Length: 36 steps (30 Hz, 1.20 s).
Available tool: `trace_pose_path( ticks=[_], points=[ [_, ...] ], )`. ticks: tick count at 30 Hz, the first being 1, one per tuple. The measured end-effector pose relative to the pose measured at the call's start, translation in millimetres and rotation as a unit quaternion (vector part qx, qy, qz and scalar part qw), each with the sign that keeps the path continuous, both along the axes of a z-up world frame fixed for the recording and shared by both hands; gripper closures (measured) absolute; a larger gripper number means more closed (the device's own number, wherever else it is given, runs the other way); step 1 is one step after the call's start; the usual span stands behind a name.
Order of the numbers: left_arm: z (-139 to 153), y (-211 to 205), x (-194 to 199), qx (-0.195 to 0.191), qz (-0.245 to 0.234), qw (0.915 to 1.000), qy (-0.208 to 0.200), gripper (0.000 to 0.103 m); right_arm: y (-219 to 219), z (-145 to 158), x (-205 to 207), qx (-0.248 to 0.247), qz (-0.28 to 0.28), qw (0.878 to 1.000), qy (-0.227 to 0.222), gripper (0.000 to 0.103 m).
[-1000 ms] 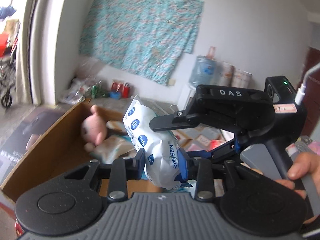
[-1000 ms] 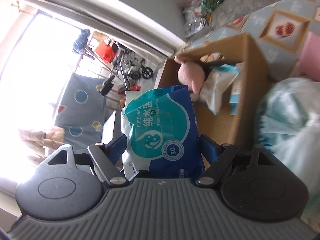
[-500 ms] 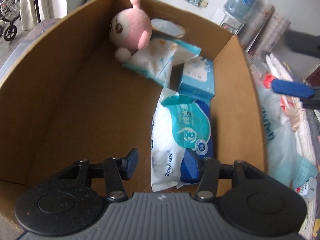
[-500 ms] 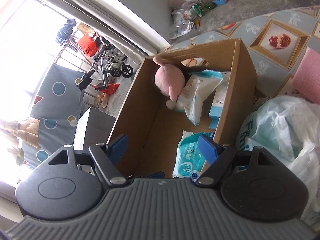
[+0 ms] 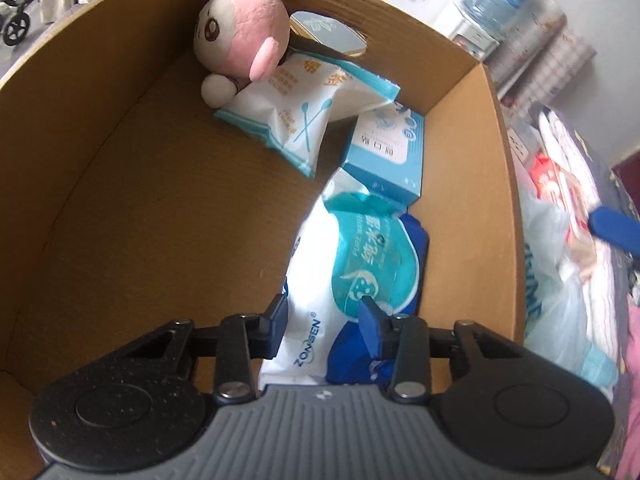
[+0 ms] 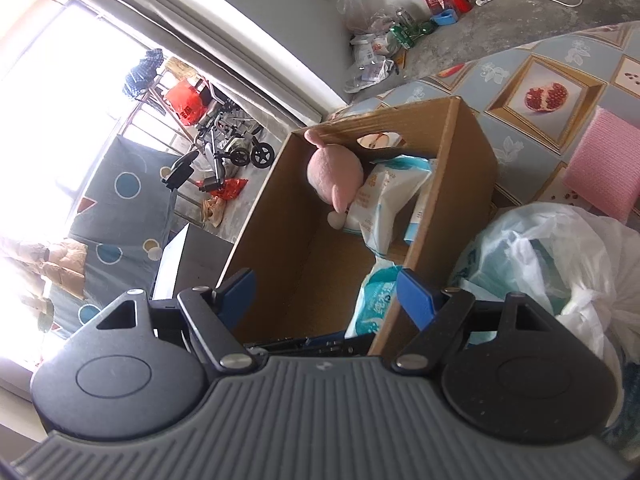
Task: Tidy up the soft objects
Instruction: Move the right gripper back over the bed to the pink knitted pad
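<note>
The brown cardboard box [image 5: 120,184] already held a pink plush toy [image 5: 240,36] at twelve o'clock; the left gripper [image 5: 322,322] clamped a white-and-blue wipes pack [image 5: 360,264] inside. The right gripper [image 6: 326,294] hung apart, empty; a white plastic bag [image 6: 552,256] at three o'clock seemingly remained.

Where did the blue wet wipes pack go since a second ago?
The blue-and-white wipes pack went from both grippers, held above, down into the brown cardboard box. The right gripper let go; the left gripper looks closed around it. The pink plush toy stayed put.
</note>
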<state>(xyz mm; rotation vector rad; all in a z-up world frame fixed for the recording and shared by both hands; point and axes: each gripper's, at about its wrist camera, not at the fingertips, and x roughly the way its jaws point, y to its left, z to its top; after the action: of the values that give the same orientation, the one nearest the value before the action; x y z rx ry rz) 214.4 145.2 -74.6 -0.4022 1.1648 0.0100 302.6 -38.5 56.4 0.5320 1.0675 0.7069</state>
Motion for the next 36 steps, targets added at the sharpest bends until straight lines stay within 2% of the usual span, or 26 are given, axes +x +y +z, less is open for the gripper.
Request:
trace_pose_path(
  ticks=[6, 11, 13, 15, 20, 24, 28, 32, 34, 36],
  points=[
    [0.6, -9.2, 10.7, 0.016, 0.02, 0.9997, -0.003, 0.061, -26.7, -6.7, -6.8, -0.005, -0.026, 1.0, 0.004, 0.024],
    [3.9, -8.6, 10.1, 0.017, 0.034, 0.9992, -0.009, 0.061, -56.3, 0.7, -13.2, -0.013, -0.055, 0.998, -0.007, 0.024],
    [11.8, -3.1, 3.3, 0.011, 0.052, 0.9983, -0.025, 0.052, -74.0, 7.6, -14.5, -0.018, -0.071, 0.997, -0.016, 0.024],
    [24.4, 1.6, -6.3, 0.015, 0.067, 0.9964, -0.05, 0.046, -93.6, 15.3, -15.6, -0.026, -0.089, 0.995, -0.026, 0.024],
    [69.9, -5.1, -35.6, 0.082, 0.082, 0.9847, -0.13, 0.037, -141.6, 24.6, -13.6, -0.04, -0.134, 0.989, -0.038, 0.024],
    [107.1, -38.7, -46.8, 0.131, 0.034, 0.971, -0.197, 0.027, -167.8, 19.0, -3.7, -0.048, -0.153, 0.987, -0.027, 0.024],
    [131.3, -92.6, -40.0, 0.158, -0.063, 0.9551, -0.242, 0.017, -179.0, -2.4, 15.8, -0.04, -0.16, 0.986, 0.014, 0.024],
    [132.3, -151.5, -14.6, 0.202, -0.174, 0.9323, -0.244, 0.015, -176.9, -27.1, 40.0, -0.035, -0.165, 0.984, 0.052, 0.024],
    [125.8, -176.3, 6.7, 0.221, -0.22, 0.9206, -0.236, 0.015, -174.6, -37.7, 53.7, -0.039, -0.165, 0.984, 0.062, 0.025],
    [113.6, -195.7, 31.5, 0.234, -0.252, 0.9123, -0.222, 0.015, -174.8, -47.6, 66.2, -0.046, -0.168, 0.982, 0.074, 0.028]
  ],
)
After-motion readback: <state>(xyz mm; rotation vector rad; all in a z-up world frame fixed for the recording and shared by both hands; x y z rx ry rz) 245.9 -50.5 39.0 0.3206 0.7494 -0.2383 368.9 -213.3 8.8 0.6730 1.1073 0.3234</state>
